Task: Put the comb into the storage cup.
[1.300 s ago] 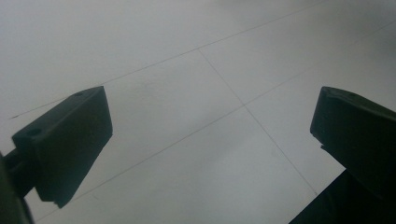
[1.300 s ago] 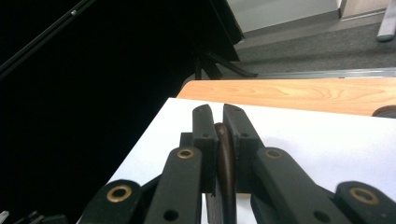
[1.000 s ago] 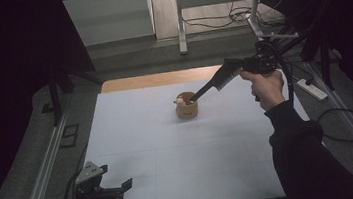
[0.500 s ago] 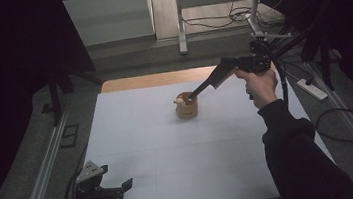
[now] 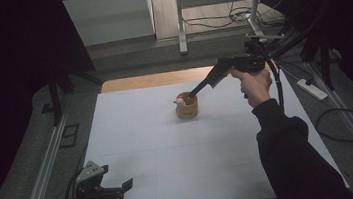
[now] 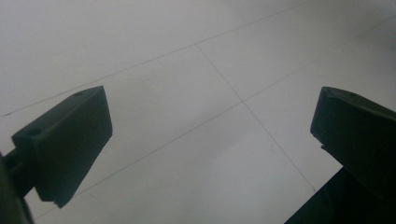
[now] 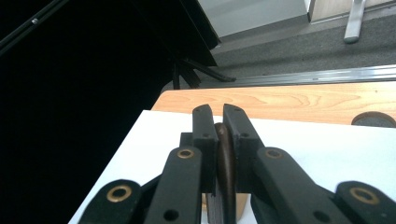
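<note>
Matt wooden cup (image 5: 186,109); smooth white tabletop (image 5: 171,155); glossy brown handle (image 7: 226,158).

**Dim room around a pale table**

A white gridded table top (image 5: 172,165) meets a wooden strip (image 5: 157,79). Beyond lie grey floor (image 5: 129,54), a metal stand (image 5: 181,23), loose cables (image 5: 226,21) and a power strip (image 5: 313,89). Black curtains (image 5: 10,73) flank it.

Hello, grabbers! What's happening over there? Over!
Right gripper shut on brown utensil at wooden pot. Left gripper open, idle. White mat clear around pot.
</note>
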